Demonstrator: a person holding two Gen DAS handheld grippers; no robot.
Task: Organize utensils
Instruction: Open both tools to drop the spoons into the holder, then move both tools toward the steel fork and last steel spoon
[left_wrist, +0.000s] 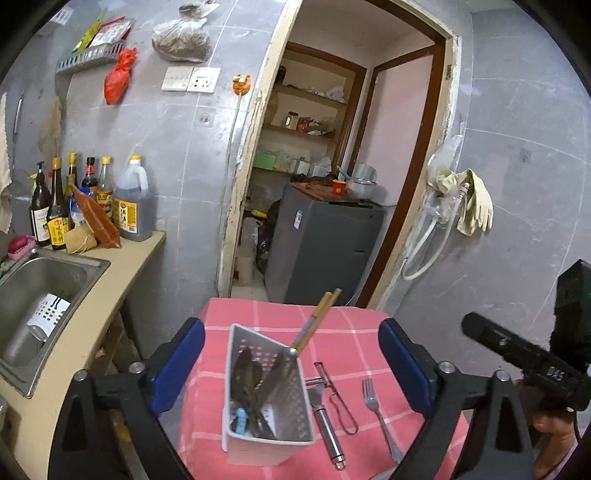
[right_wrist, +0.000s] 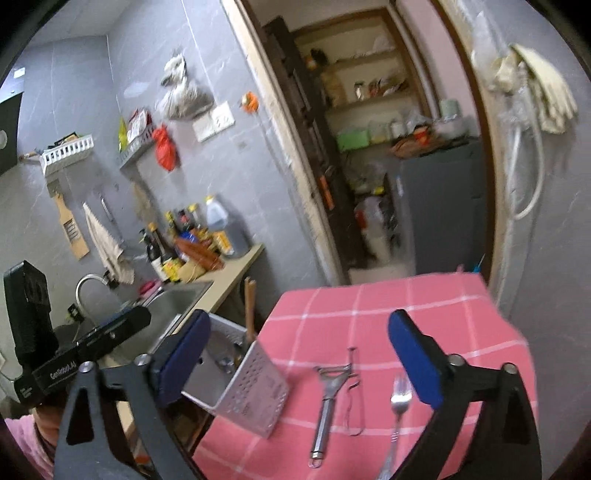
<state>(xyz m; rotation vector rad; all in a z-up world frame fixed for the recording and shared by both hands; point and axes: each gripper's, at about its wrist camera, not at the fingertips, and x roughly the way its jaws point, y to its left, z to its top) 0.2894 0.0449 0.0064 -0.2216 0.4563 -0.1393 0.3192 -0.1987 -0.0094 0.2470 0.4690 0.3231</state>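
the left tongs (left_wrist: 291, 363) are standing wide open, their blue pads spread to either side of the white utensil holder (left_wrist: 266, 413) without touching it, and gripping nothing. the holder is sitting on the pink checked cloth of the bench (left_wrist: 354, 325), near its left edge, with a pair of chopsticks (left_wrist: 317, 317) leaning out of its far right corner and dark spoons (left_wrist: 247, 369) lying inside. just right of the holder, on the cloth, a steel peeler (left_wrist: 325, 410) is lying with its handle toward the near side; a thin wire loop (left_wrist: 343, 410) is lying beside it, and a fork (left_wrist: 376, 406) is lying further right, tines pointing far.

the right tongs (right_wrist: 299, 358) are also gaping wide and carrying nothing. in the right wrist view the left pad is hanging over the holder's (right_wrist: 240, 391) open mouth, while the right pad is hovering just right of the fork (right_wrist: 397, 402); the peeler (right_wrist: 328, 398) is lying between the two pads. whether either pad is touching anything cannot be told, as that view is blurred.

to the left of the bench, a steel sink (left_wrist: 40, 291) is set into a counter carrying sauce bottles (left_wrist: 92, 199).
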